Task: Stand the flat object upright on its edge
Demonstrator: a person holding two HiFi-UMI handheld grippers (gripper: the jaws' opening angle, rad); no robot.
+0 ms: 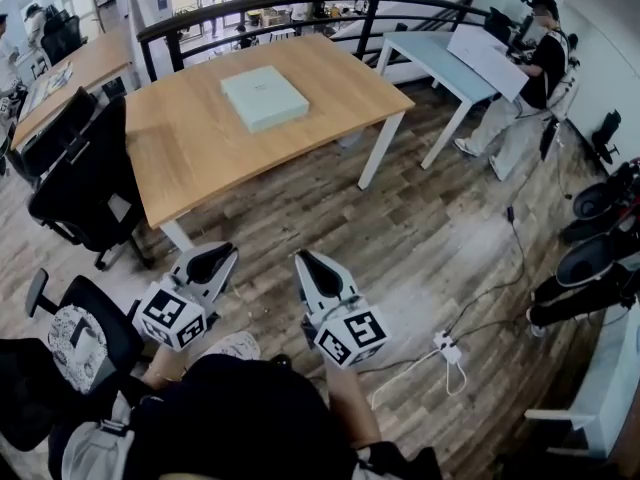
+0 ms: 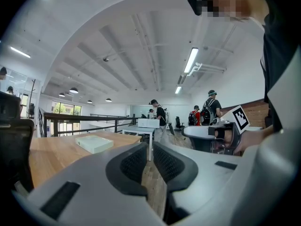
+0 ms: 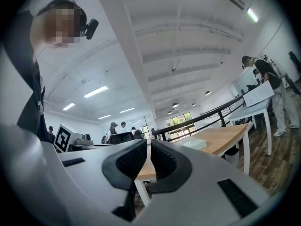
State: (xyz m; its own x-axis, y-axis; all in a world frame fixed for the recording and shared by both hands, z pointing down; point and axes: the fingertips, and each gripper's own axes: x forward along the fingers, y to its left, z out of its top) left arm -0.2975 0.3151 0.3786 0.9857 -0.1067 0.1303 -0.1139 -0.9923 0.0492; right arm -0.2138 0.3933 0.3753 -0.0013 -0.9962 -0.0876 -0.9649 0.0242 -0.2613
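Nearest the lens, the left gripper [image 1: 222, 255] and the right gripper [image 1: 305, 261] are held out side by side over the plank floor [image 1: 420, 238], each with its marker cube toward the person. In the left gripper view the left gripper [image 2: 150, 147] has its ribbed pads drawn together with nothing between them. The right gripper view shows the right gripper [image 3: 149, 145] closed and empty in the same way.

Both grippers point toward the wooden bench [image 1: 200, 158], and their lines converge slightly. They stand short of its near edge and touch nothing.

The flat object is a pale green box [image 1: 264, 97] that lies on its broad face on the far half of the bench, well apart from both grippers. It sits almost midway between them, so neither hand is clearly nearer. It shows left of the jaw line in the left gripper view [image 2: 94, 143] and right of it in the right gripper view [image 3: 190, 143].

The box looks nearly square and is turned a little askew to the bench edge — a long axis cannot be told. Judged from this layout, the task has not begun: the coming move calls for a reach forward across the bench, then opened jaws on opposite edges of the box.
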